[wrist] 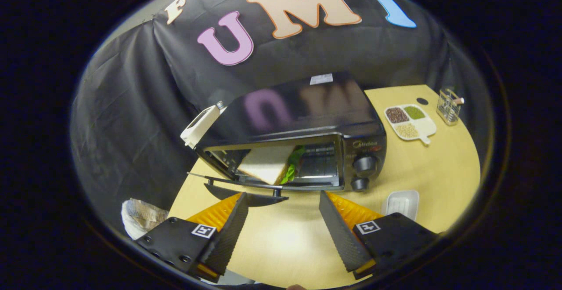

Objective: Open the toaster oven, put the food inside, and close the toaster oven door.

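Note:
A black toaster oven (307,118) stands on the wooden table (439,171), its door (239,184) folded down flat toward me. Inside the open cavity lies a sandwich (270,162) of white bread with a green lettuce leaf at its right side. The door's handle (250,195) sits just ahead of my left finger. My gripper (283,202) is open, nothing between its fingers, hovering a short way in front of the oven and above the table.
A white divided dish (410,121) of beans and grains and a clear holder (448,105) sit beyond the oven's right side. A small white tray (401,202) lies by my right finger. Crumpled paper (140,215) lies left of my left finger.

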{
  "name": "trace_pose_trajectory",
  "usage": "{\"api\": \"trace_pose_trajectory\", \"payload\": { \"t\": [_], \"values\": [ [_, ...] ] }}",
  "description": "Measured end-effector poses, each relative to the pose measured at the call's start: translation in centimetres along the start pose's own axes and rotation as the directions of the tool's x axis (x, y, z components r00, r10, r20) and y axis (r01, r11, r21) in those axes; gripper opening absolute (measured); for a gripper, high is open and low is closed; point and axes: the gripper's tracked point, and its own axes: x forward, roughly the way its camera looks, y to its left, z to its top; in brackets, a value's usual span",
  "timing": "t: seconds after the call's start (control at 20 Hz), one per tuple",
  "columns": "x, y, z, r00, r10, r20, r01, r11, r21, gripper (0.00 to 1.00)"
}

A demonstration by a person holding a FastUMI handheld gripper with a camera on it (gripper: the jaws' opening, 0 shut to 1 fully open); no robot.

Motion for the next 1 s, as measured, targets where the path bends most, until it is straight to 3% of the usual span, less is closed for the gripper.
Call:
{"api": "trace_pose_trajectory", "payload": {
  "t": [0.65,1.0],
  "values": [
    [-1.1,0.4,6.7,0.986,-0.007,0.167,0.027,0.993,-0.117,0.99],
    [-5.7,1.9,13.1,0.940,0.027,0.340,0.035,0.984,-0.174,0.99]
  ]
}}
